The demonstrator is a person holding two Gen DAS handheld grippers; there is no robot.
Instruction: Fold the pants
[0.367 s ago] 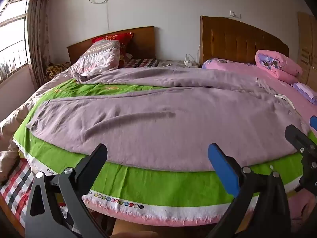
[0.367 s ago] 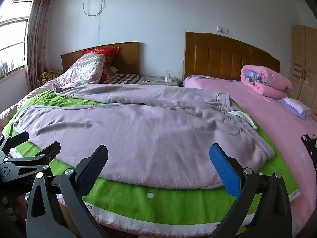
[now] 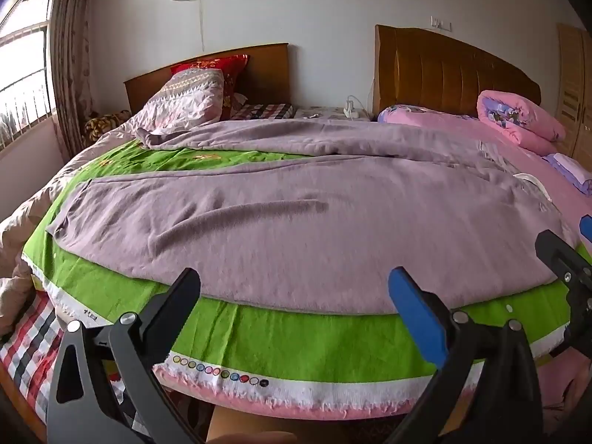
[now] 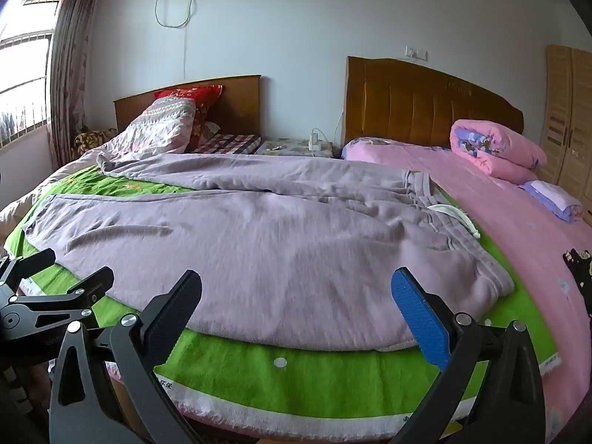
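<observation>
- Pants, mauve and of soft fleecy cloth [image 3: 281,222], lie spread flat on a bright green cloth with a white and pink fringed hem [image 3: 314,336] over the bed, just ahead of both of my tools, the near hem within reach of the tips.
- I judge the folding not yet begun: both legs lie open, one nearer me and one beyond it, with the waistband off toward my right tool's far right.
- My left tool [image 3: 296,296] hangs wide open over the near edge, holding nothing; my right tool [image 4: 296,296] is likewise wide open and empty.
- In my reckoning, the next move calls for each tool to drop onto the cloth edge, pinch a single layer at the near leg, and carry it over to the far leg without dragging the green cloth along.
- A white drawstring loop [image 4: 455,218] shows at the waist; the waistband's far end is foreshortened and hard to read.
- The far leg's cuff bunches near a patterned pink-grey pillow [image 3: 185,105], and I cannot tell how it lies.
- Fisheye bending makes the leg outlines uncertain at the left rim.
</observation>
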